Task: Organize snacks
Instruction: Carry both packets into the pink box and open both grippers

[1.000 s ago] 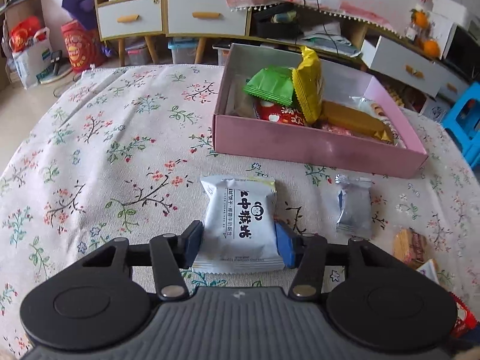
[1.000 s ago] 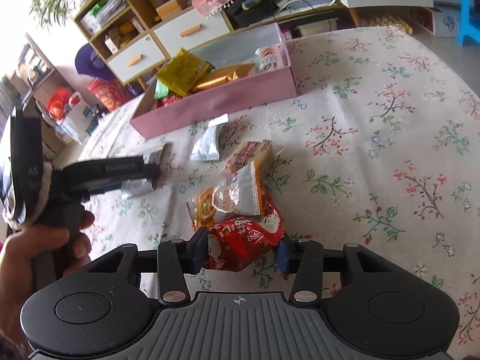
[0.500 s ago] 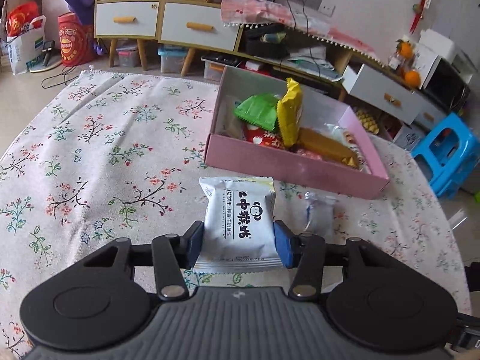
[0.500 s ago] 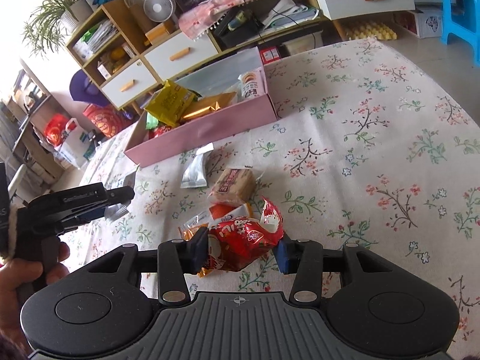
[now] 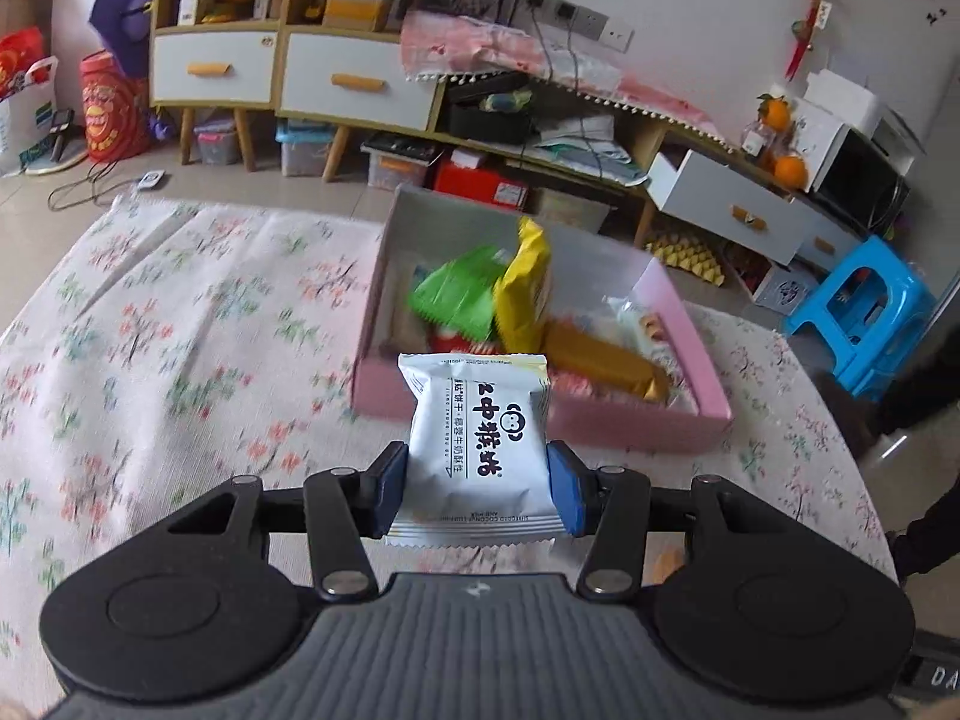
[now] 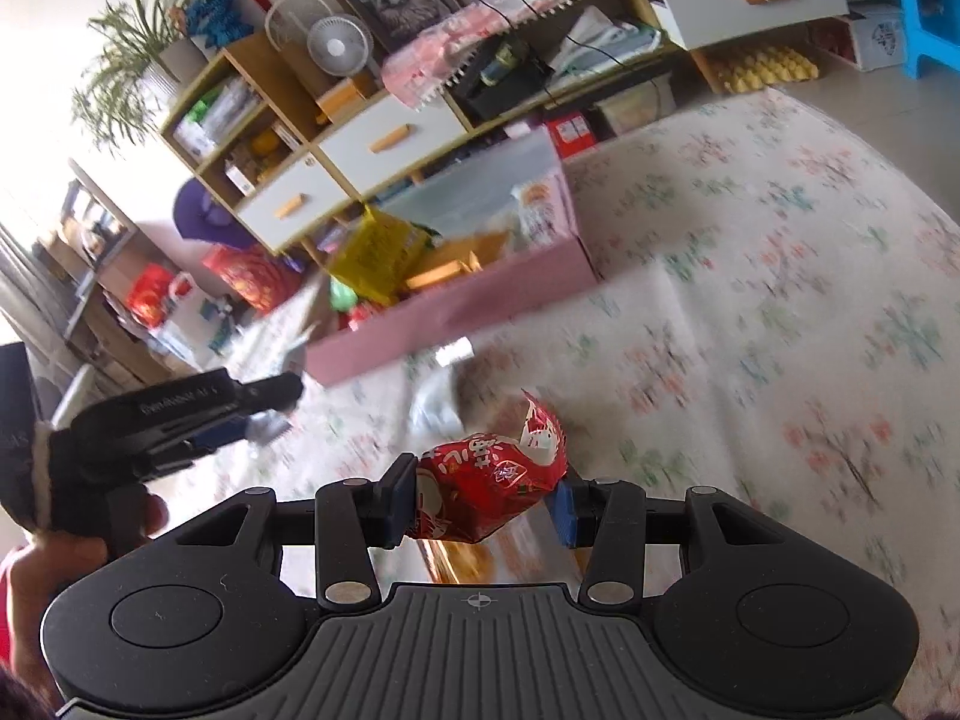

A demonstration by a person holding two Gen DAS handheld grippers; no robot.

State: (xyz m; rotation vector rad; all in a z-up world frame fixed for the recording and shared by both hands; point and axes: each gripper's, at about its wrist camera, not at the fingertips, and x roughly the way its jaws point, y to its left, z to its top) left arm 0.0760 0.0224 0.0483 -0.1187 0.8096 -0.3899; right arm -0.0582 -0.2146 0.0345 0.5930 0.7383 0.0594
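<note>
A: What is in your left tool (image 5: pixel 477 483)?

B: A white snack packet (image 5: pixel 478 441) with black letters. The two blue pads squeeze it from both sides. It is up in the air, just in front of the pink box's (image 5: pixel 630 420) near wall.

A: And your right tool (image 6: pixel 483 495)?

B: It is squeezed tight on a red candy bag (image 6: pixel 489 480). That bag is also off the bench (image 6: pixel 780 330), and it is farther from the pink box (image 6: pixel 456 312) than the white packet is.

A: What is inside the pink box?

B: A green packet (image 5: pixel 459 297) and a yellow bag (image 5: pixel 525 294) standing up near the middle. A long golden-brown bar (image 5: pixel 603 360) lies to the right of the yellow bag. There is a red packet under the green one, but I cannot read it.

A: Is anything lying in front of the pink box?

B: Yes, on the flowery cloth there is a pale packet (image 6: pixel 435 402), but it is blurry. Something orange sits below my red bag, and I cannot tell what it is.

A: Can you see your other tool?

B: From the right camera I see my left tool (image 6: pixel 264 420) off to the left of the pink box.
</note>
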